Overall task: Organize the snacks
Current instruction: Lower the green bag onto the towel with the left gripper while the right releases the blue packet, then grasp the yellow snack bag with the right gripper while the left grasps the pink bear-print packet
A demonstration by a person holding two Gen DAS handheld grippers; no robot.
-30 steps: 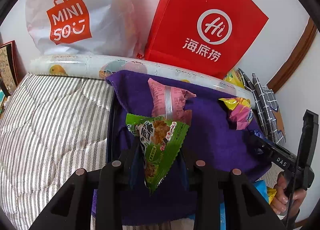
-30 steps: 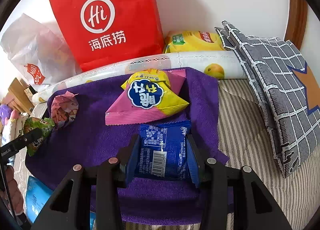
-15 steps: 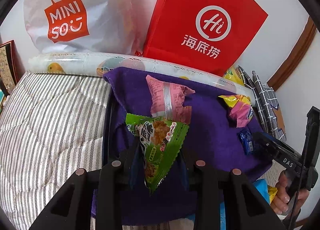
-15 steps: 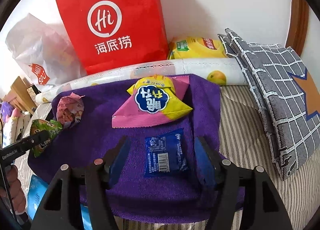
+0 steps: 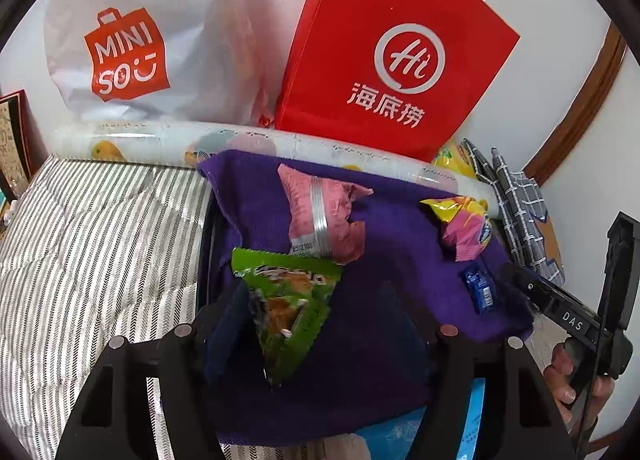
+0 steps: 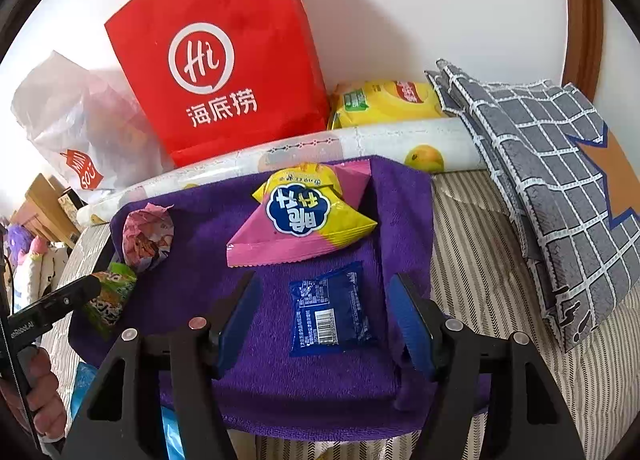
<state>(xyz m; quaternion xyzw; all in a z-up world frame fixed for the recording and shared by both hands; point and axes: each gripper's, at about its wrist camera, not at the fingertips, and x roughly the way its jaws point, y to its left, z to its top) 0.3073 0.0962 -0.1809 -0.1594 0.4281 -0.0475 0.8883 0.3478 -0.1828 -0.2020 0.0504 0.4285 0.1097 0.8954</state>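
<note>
A purple towel [image 5: 400, 260] [image 6: 192, 300] lies on the striped bedding. A green snack packet [image 5: 286, 300] [image 6: 110, 298] lies on it between the wide-open jaws of my left gripper [image 5: 316, 312]. A pink packet [image 5: 324, 216] [image 6: 148, 236] sits just beyond it. A pink-and-yellow packet [image 6: 304, 216] [image 5: 464, 226] lies at the towel's far side. A small blue packet [image 6: 332, 310] [image 5: 478, 290] lies flat between the open jaws of my right gripper [image 6: 324, 308], not touched.
A red paper bag [image 5: 392, 60] [image 6: 224, 60] and a white Miniso bag [image 5: 132, 48] stand against the wall behind a rolled printed mat [image 6: 360, 144]. A yellow bag [image 6: 384, 102] and grey checked cushions [image 6: 552, 180] lie at the right. Striped bedding [image 5: 92, 244] extends left.
My left gripper opened and let go of the green packet, which now lies on the towel. My right gripper opened earlier, released the blue packet and has drawn back slightly.
</note>
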